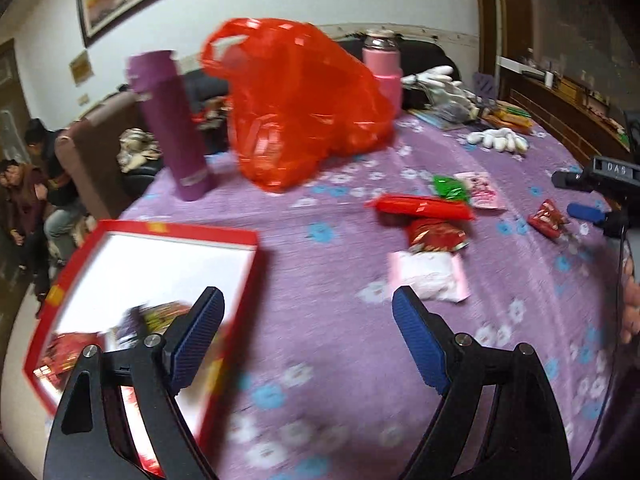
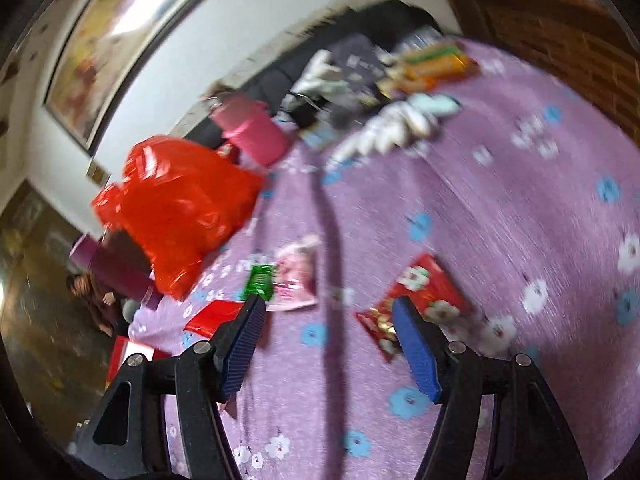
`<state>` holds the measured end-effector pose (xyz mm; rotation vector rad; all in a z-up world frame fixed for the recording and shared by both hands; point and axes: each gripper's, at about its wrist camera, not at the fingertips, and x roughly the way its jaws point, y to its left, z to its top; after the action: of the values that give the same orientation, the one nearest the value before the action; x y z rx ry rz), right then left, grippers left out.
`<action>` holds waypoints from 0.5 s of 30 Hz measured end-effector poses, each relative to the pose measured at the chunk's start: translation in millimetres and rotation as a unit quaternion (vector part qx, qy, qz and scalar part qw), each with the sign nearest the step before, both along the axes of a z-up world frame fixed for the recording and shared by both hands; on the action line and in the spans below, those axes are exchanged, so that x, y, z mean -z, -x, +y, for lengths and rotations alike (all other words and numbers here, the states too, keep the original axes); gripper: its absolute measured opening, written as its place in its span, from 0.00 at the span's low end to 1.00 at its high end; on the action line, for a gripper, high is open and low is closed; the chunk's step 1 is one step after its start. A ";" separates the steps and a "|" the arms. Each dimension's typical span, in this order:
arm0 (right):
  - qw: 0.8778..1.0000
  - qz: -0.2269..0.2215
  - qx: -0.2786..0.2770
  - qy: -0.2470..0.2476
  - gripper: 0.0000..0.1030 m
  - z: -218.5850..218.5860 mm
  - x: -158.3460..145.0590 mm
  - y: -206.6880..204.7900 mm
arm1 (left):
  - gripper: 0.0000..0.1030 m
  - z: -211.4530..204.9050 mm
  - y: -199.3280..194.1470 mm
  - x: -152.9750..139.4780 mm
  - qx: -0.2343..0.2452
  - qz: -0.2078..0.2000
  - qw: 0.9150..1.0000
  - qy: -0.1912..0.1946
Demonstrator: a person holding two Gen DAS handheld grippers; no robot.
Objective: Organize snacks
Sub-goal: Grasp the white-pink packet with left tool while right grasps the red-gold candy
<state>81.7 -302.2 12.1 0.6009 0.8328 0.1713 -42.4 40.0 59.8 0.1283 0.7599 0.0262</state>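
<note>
Left gripper (image 1: 308, 300) hangs wide apart and empty over the purple flowered cloth (image 1: 328, 352), its left finger (image 1: 200, 336) cutting off the near corner of the red box (image 1: 160, 236), where a few wrappers (image 1: 132, 328) smear into blur. Right gripper (image 2: 326, 312) is spread and empty too, above a red snack packet (image 2: 420, 292) partly masked by its right finger (image 2: 416, 352). Green packet (image 2: 260, 280) and pink packet (image 2: 296, 276) lie just ahead, print unreadable.

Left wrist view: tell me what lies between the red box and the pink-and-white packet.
Nothing: between the red box and the pink-and-white packet only bare purple flowered cloth shows in the left wrist view.
</note>
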 end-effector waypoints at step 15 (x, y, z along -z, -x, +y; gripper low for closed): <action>0.998 0.040 0.024 -0.031 0.67 -9.3 32.4 -12.8 | 0.84 -45.5 -68.9 15.1 0.060 0.049 0.996 0.041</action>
<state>94.5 -311.5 -20.3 0.6889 0.8922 0.1300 26.5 -5.5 44.7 0.0984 0.8483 -0.1262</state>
